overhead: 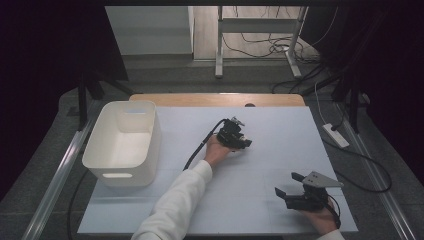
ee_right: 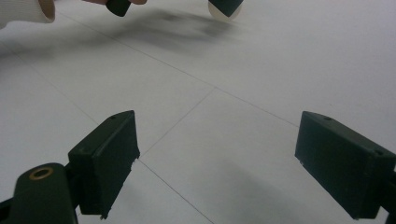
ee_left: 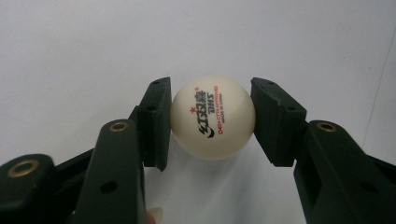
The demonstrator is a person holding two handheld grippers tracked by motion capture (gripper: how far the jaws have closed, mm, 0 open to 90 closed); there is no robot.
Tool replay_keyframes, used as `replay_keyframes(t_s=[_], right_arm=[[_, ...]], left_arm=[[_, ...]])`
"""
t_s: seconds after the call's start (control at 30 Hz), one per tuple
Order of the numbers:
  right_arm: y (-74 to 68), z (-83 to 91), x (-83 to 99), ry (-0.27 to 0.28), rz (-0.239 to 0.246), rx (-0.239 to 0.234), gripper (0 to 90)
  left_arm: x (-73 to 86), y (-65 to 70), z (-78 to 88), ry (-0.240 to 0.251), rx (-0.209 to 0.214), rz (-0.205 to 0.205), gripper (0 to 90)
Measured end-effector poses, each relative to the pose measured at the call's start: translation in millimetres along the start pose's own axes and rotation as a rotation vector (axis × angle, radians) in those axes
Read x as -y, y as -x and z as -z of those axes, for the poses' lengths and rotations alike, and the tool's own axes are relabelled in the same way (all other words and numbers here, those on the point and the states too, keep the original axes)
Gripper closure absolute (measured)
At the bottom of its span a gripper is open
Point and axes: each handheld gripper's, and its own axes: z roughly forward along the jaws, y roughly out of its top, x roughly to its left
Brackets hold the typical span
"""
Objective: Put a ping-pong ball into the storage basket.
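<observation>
A white ping-pong ball (ee_left: pixel 212 116) with printed lettering sits between the black pads of my left gripper (ee_left: pixel 210 87), and both pads press on its sides, just above the white tabletop. In the high view my left gripper (overhead: pixel 241 141) is at the middle of the white mat (overhead: pixel 280 145), pointing right, held by a hand in a white sleeve. My right gripper (overhead: pixel 286 184) rests near the front right of the mat with its jaws wide apart. Nothing lies between the jaws of my right gripper (ee_right: pixel 217 144), just bare mat.
A white plastic bin (overhead: pixel 155 135) stands at the left side of the mat, and I see nothing inside it. A wooden table edge (overhead: pixel 215 99) shows behind the mat. Cables and a frame's legs (overhead: pixel 219 55) are on the floor beyond.
</observation>
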Motion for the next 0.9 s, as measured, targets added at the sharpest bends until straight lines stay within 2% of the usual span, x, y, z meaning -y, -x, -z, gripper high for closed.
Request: replay_keyframes(t_s=[0.47, 0.9], right_arm=[[-0.7, 1.5, -0.4, -0.001, 0.002, 0.008, 13.0], [-0.7, 0.9, -0.4, 0.002, 0.001, 0.009, 13.1]], left_arm=[[-4.5, 6.8, 14.8, 0.024, 0.0, -0.018, 51.3], [-7.4, 11.2, 37.7, 0.069, -0.002, -0.022, 51.2]])
